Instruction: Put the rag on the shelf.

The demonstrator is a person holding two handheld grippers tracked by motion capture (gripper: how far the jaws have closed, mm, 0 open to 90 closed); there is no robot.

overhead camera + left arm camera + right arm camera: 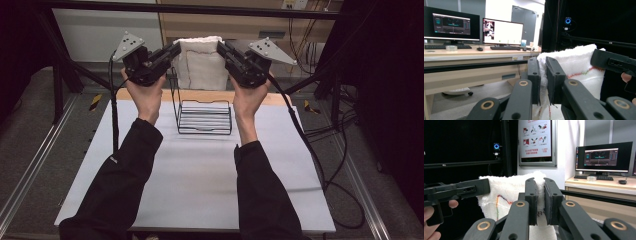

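Note:
A white towel (pixel 201 62) with red and green stitching hangs stretched in the air above the far end of the table. My left gripper (pixel 176 49) is shut on its upper left corner, and my right gripper (pixel 220 47) is shut on its upper right corner. In the left gripper view the towel (pixel 576 67) is pinched between the two black jaws of the left gripper (pixel 543 75). In the right gripper view the towel (pixel 504 192) is pinched by the right gripper (pixel 541 195), with the other gripper's jaw at the left. A black wire rack (pixel 204 116) stands on the table below the towel.
The white table top (pixel 200 175) lies between the forearms, with a wooden strip at its far edge. Black frame posts (pixel 60 75) stand left and right. Cables (pixel 330 170) trail down the right side. Desks with monitors (pixel 499 31) stand beyond.

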